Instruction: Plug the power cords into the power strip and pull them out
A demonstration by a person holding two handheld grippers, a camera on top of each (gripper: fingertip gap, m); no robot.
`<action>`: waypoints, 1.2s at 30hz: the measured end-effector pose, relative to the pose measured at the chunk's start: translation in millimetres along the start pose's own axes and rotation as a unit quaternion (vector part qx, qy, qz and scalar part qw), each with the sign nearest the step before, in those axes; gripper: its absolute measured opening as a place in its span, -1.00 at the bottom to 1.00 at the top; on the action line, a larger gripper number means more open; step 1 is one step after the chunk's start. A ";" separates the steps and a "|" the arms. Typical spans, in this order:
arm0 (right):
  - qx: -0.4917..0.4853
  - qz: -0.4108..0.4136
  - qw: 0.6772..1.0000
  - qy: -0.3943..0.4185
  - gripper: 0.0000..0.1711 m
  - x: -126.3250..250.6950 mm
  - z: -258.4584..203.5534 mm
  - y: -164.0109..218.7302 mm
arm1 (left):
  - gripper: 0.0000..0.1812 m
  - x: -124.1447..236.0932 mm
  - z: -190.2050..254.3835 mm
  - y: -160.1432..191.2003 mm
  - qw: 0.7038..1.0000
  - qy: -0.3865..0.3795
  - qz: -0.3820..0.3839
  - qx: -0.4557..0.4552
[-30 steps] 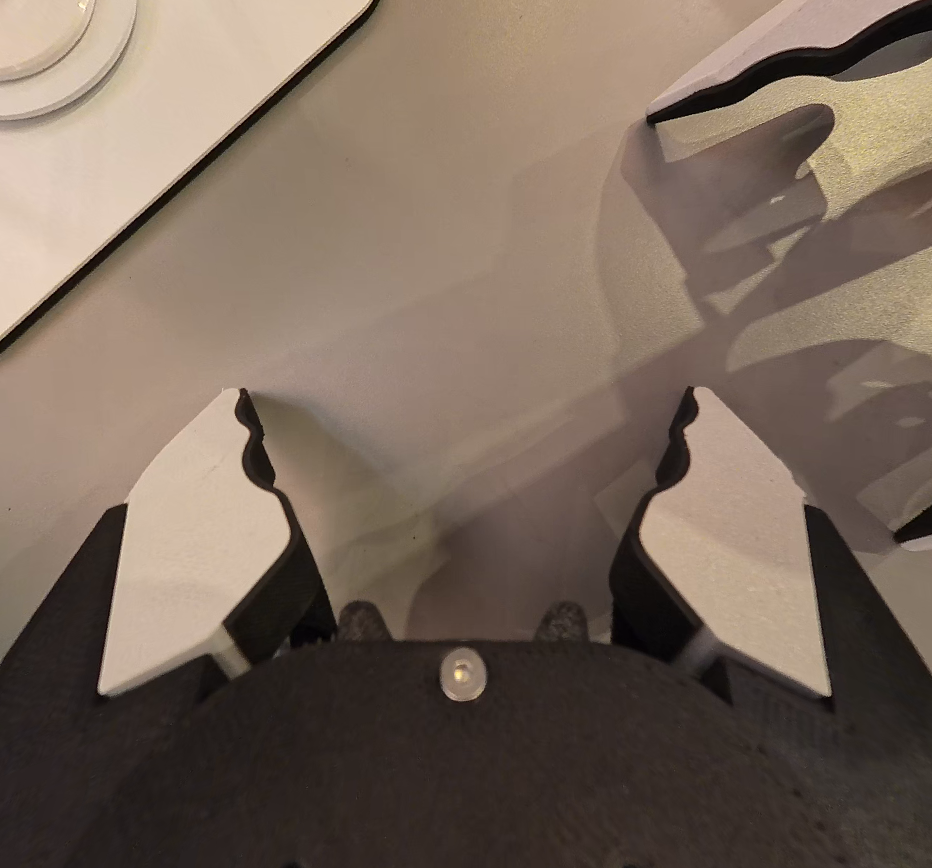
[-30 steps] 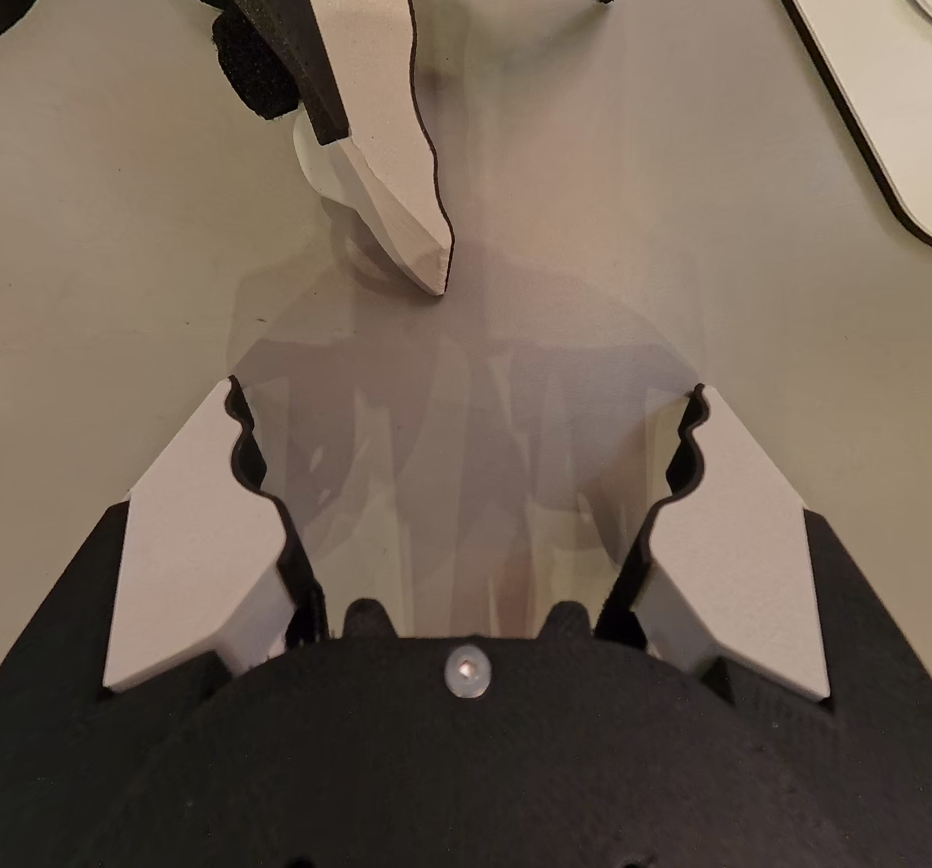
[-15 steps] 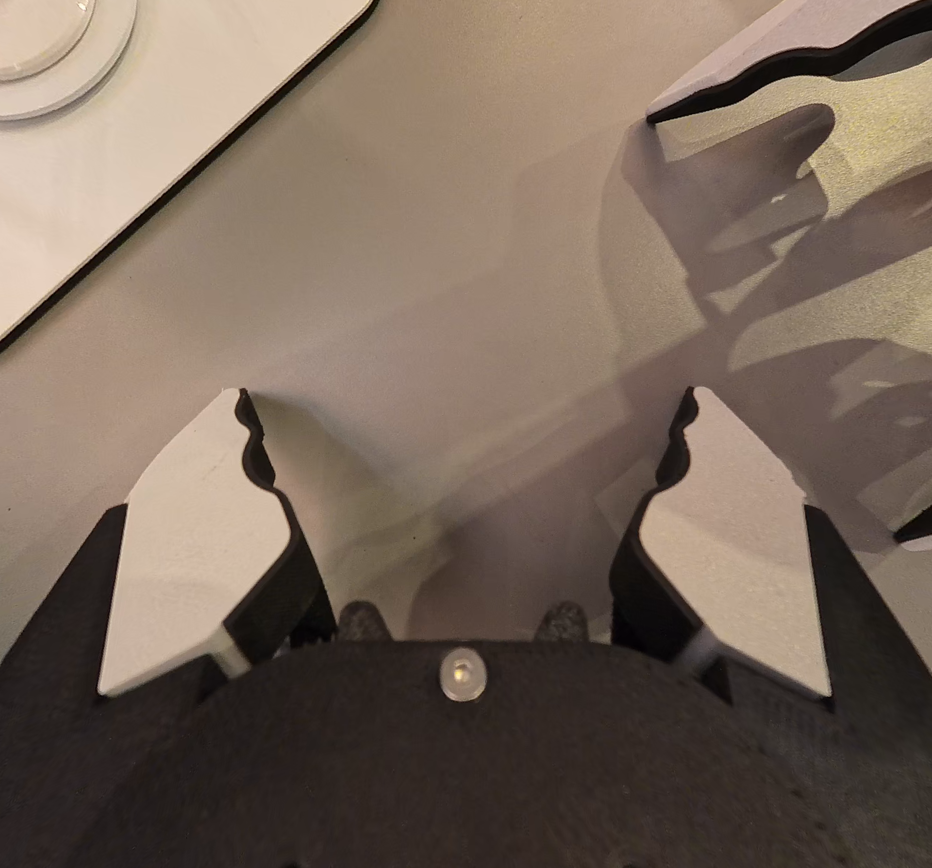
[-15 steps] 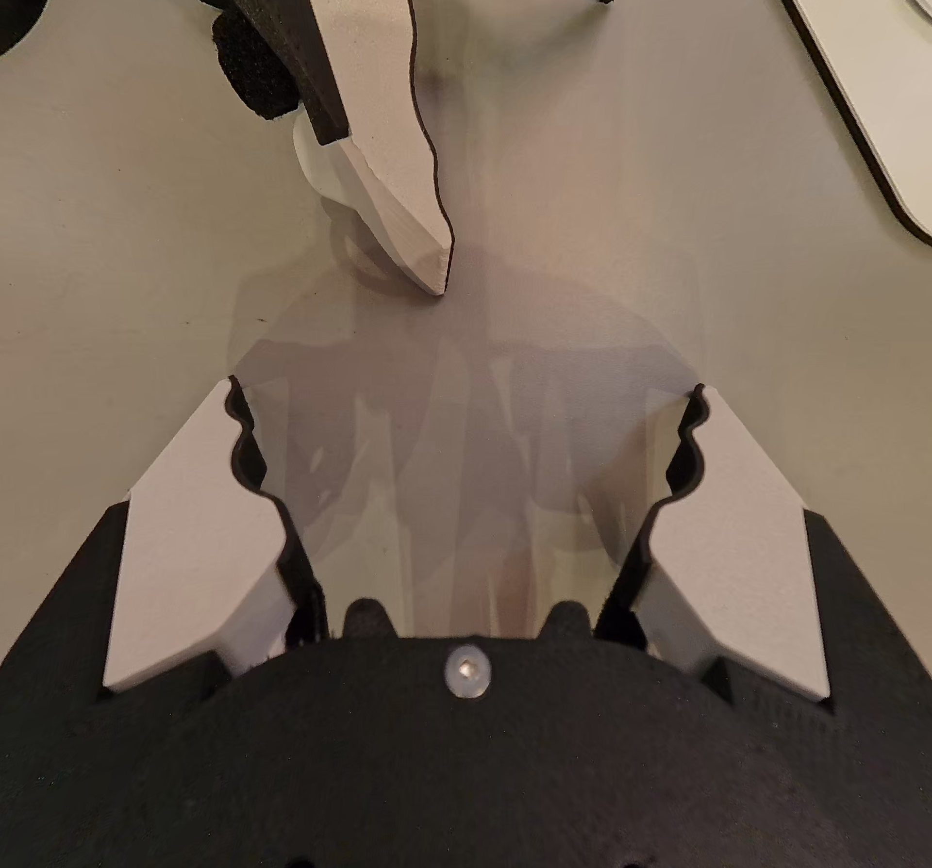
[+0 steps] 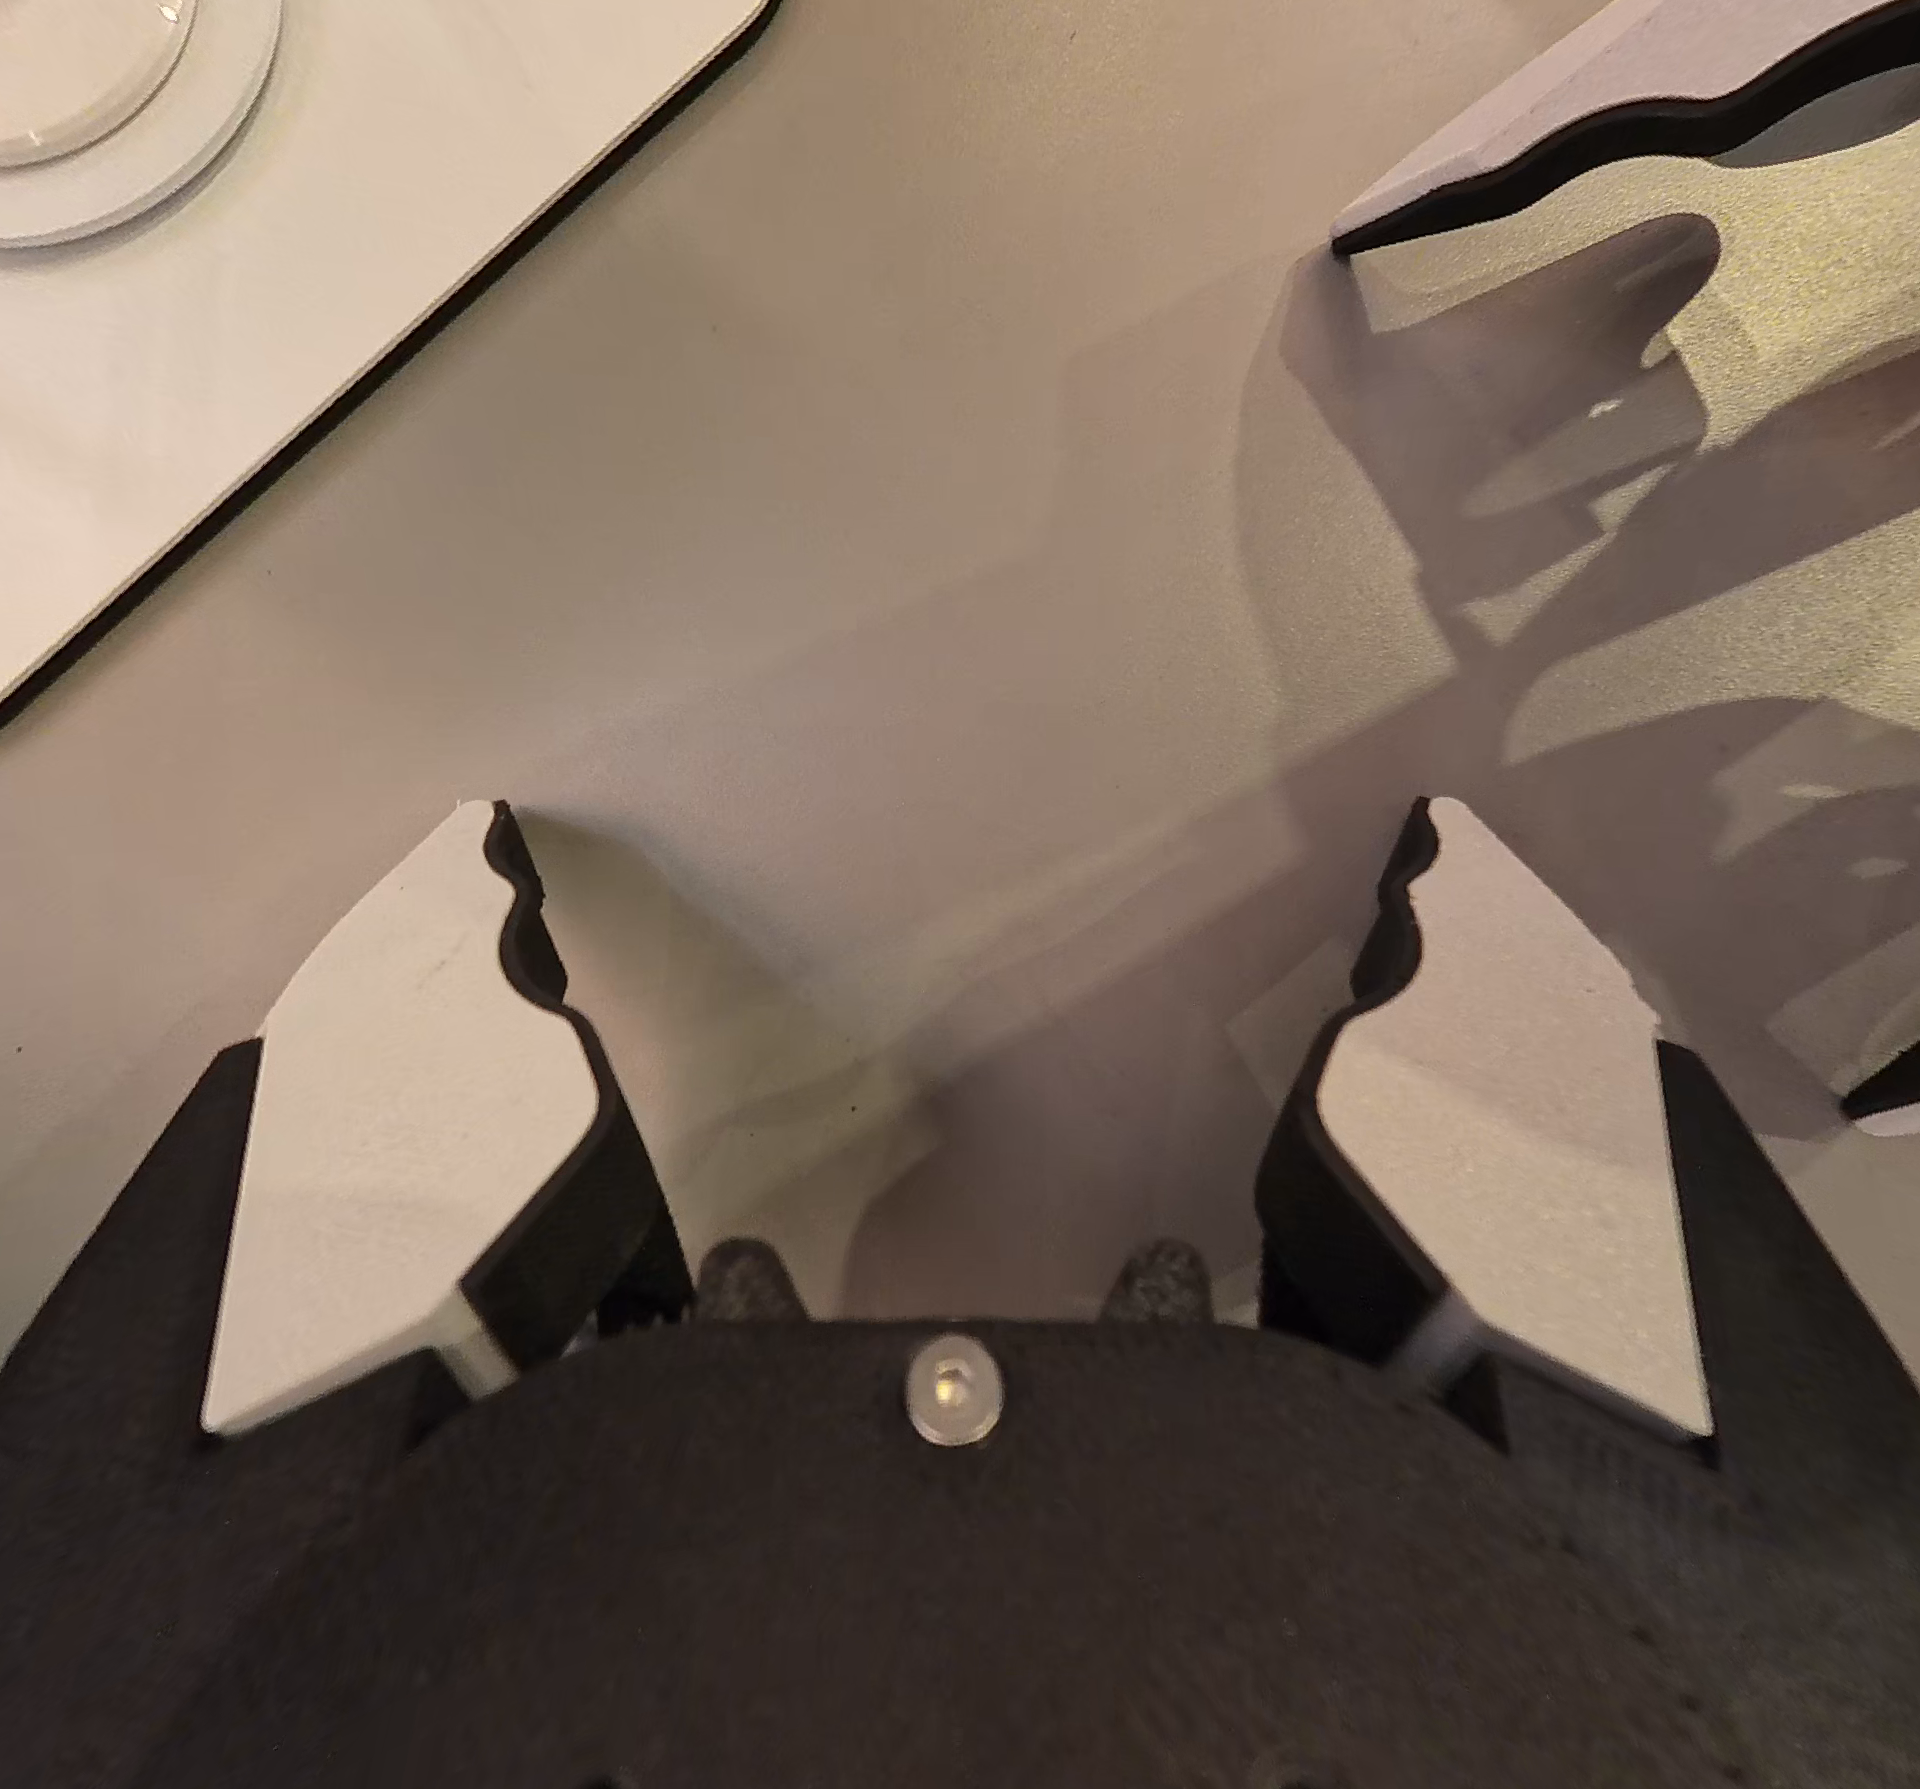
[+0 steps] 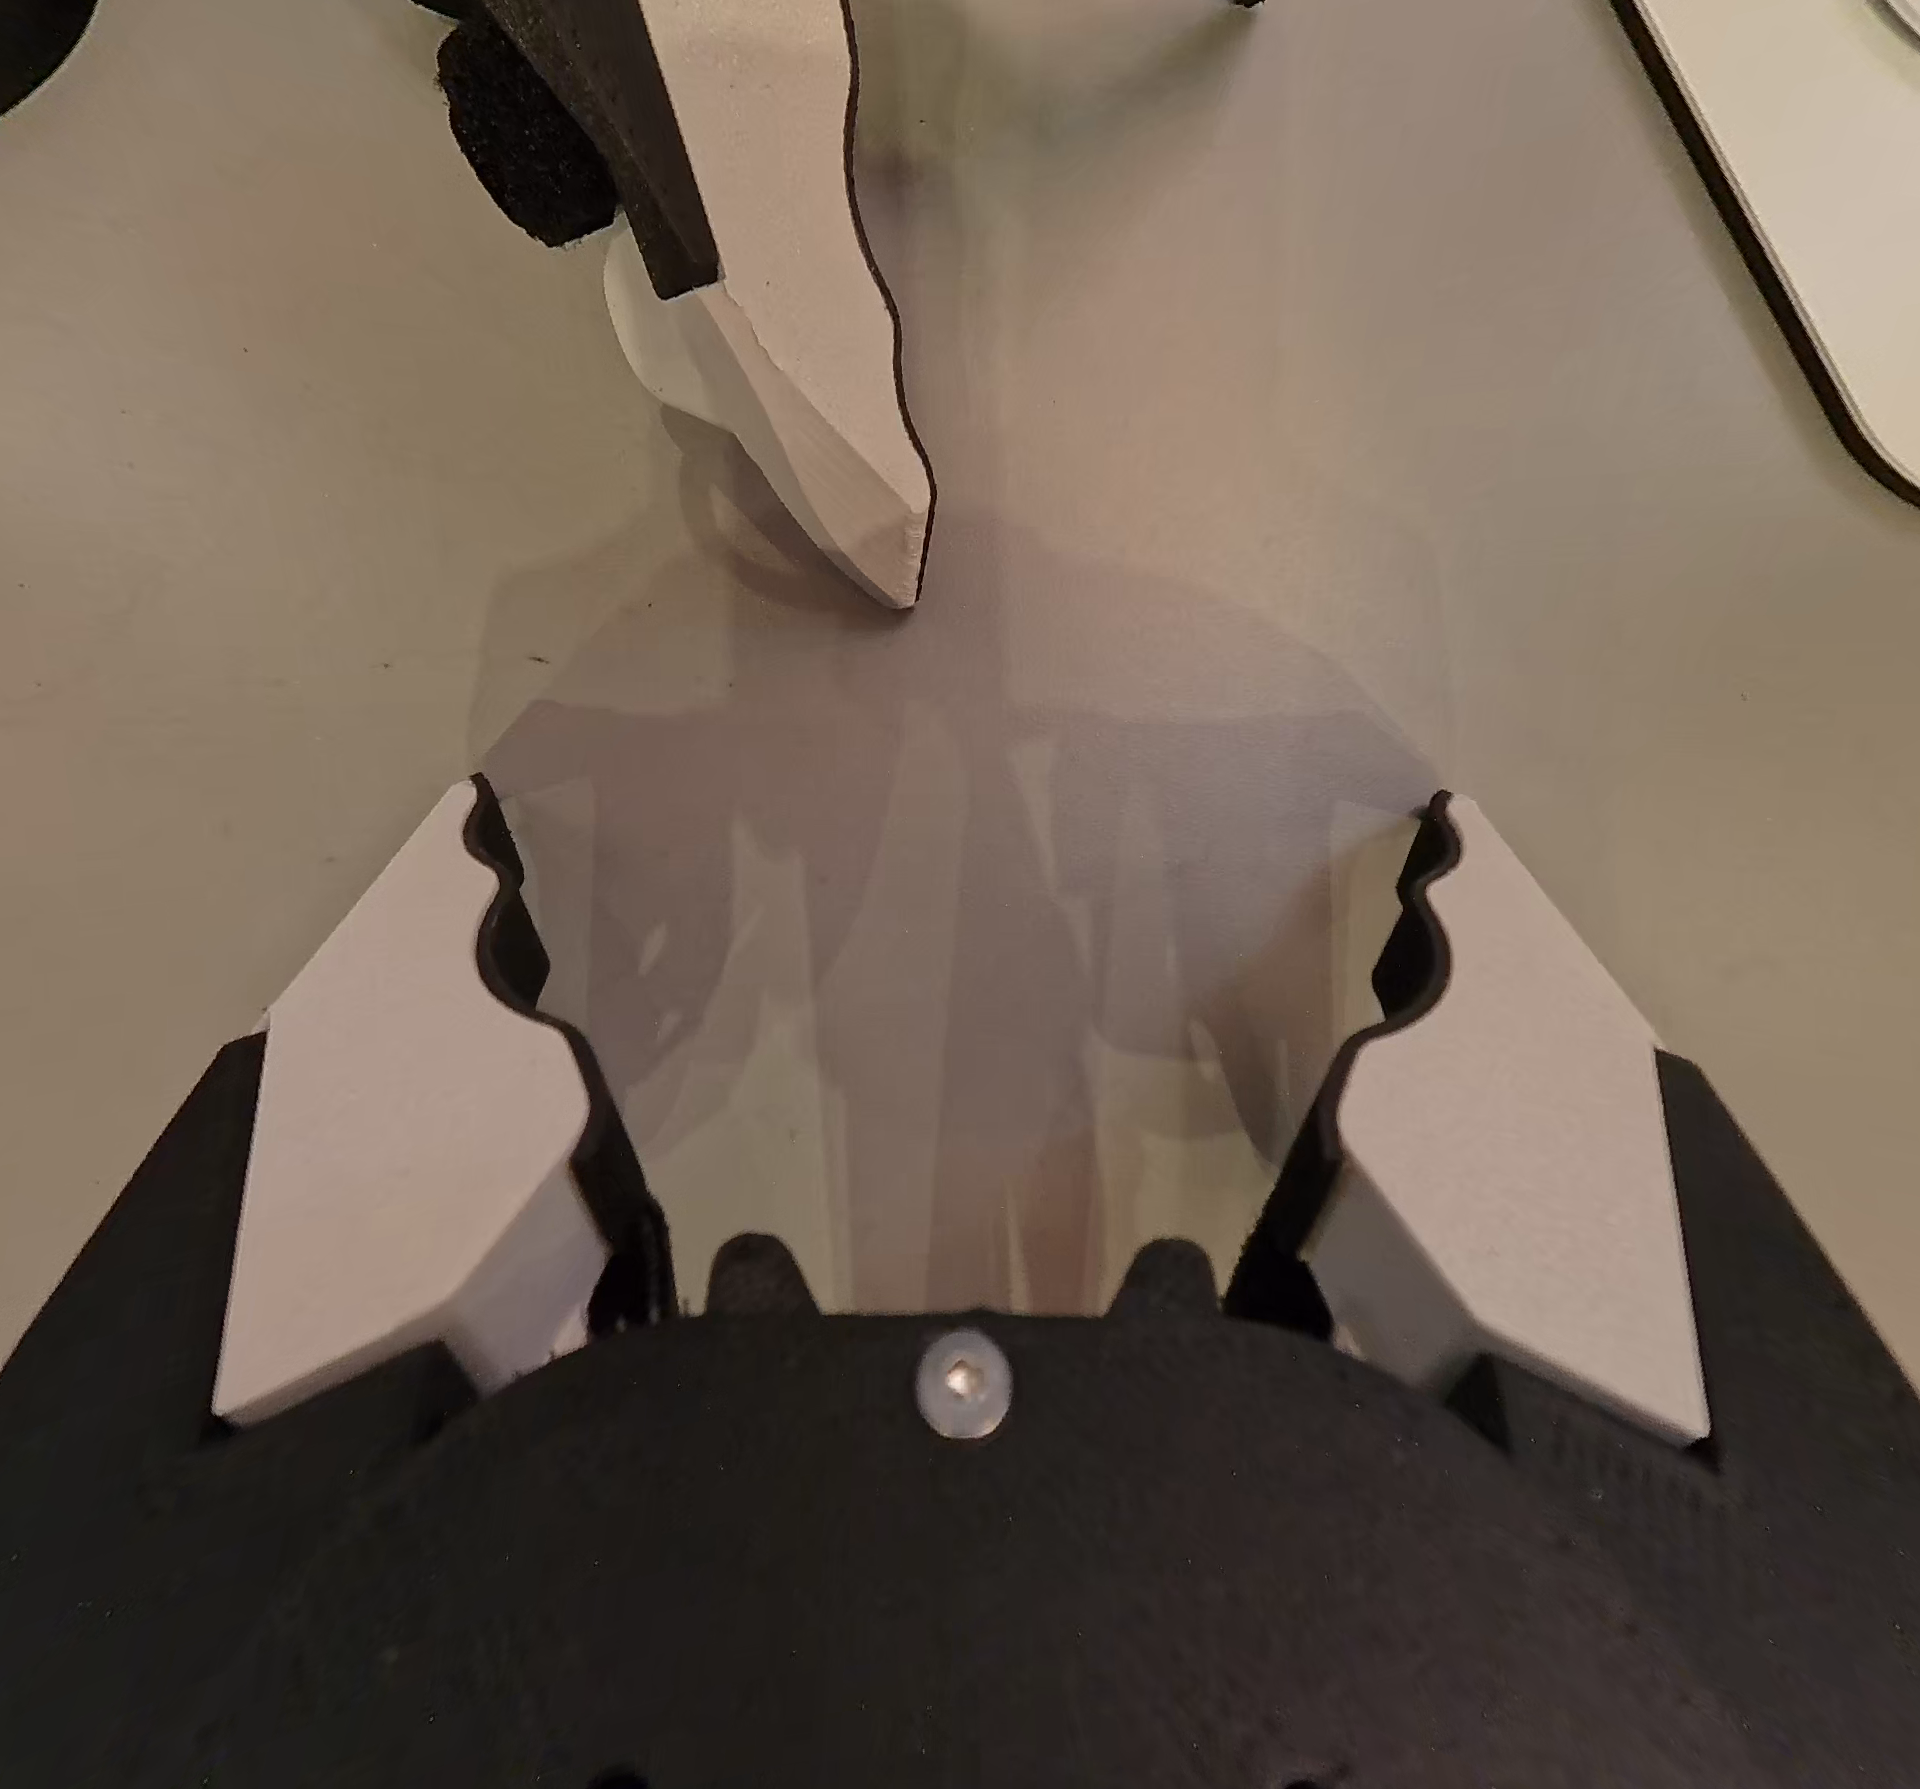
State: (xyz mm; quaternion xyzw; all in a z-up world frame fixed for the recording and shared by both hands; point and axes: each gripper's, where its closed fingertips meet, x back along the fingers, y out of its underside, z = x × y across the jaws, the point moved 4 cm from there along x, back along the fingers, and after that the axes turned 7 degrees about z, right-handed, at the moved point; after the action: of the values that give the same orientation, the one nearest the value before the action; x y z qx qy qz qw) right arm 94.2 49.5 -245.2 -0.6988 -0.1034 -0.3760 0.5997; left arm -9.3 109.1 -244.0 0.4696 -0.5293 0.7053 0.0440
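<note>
Grippers are both hanging low over the grey table (image 5: 935, 389), and I am holding each of them spread wide with nothing between the fingers. My left gripper (image 5: 961, 809) is showing its two white fingers with black wavy inner edges, and bare tabletop is filling the whole gap between them. My right gripper (image 6: 956, 789) is standing the same way, jaws far apart, only shadow lying on the surface between the tips. In the left wrist view the right gripper is reaching in from the upper right corner, one white finger (image 5: 1621, 77) pointing toward the middle of the table and the tip of the other just peeking in at the right edge. In the right wrist view the left gripper is coming in from the top, one of its fingers (image 6: 821, 368) angling down with its tip close to the surface, possibly touching it, the other showing only as a black and white tip at the top edge. A white board with rounded corners and a dark edge (image 5: 436, 181) is lying on the table to the upper left in the left wrist view, carrying a round white disc (image 5: 229, 56) with a clear dome on it. I am not seeing the power cords or the power strip in either view.
</note>
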 end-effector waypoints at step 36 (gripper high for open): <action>0.000 0.000 1.000 0.000 0.86 -29.2 0.3 34.8 | 0.61 -32.6 0.4 32.0 1.000 0.000 0.000 0.000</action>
State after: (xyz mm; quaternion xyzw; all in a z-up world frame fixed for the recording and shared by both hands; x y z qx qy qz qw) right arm 94.7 49.7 -290.6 -0.6987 -0.1034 -0.3760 0.5997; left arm -8.8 109.0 -289.7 0.4696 -0.5293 0.7053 0.0440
